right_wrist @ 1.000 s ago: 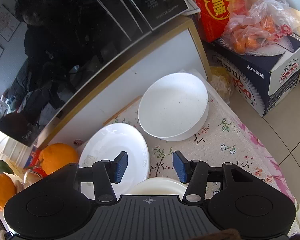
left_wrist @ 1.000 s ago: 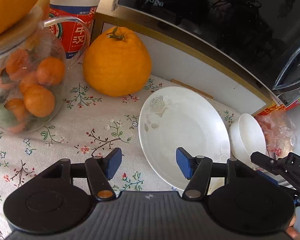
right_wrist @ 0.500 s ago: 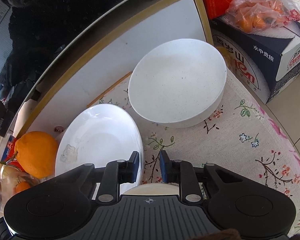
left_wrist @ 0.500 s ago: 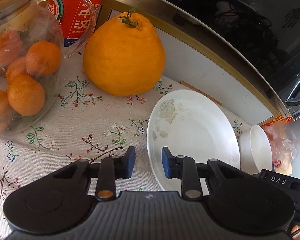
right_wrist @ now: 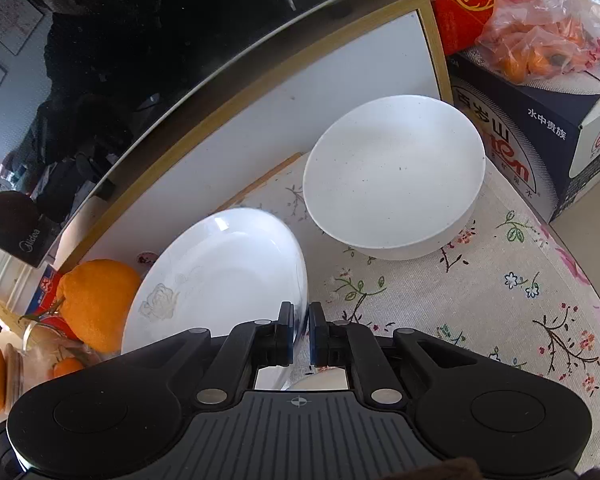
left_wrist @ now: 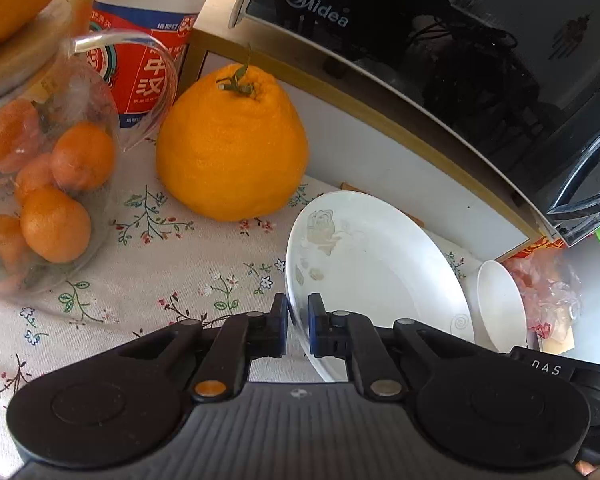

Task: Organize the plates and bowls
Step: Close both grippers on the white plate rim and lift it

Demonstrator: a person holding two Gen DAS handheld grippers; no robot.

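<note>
Two grippers have you pinching the white rose-patterned plate [left_wrist: 374,268]: your left gripper [left_wrist: 298,326] has just closed on its near rim on the side toward the big orange citrus [left_wrist: 230,148], and your right gripper [right_wrist: 300,334] has just closed on the opposite rim, on the side toward the white bowl [right_wrist: 392,184]. You look to be at the grasping step, the plate tilted on the floral tablecloth [right_wrist: 500,300]. Next, lift evenly with both hands, keeping clear of the bowl.
</note>
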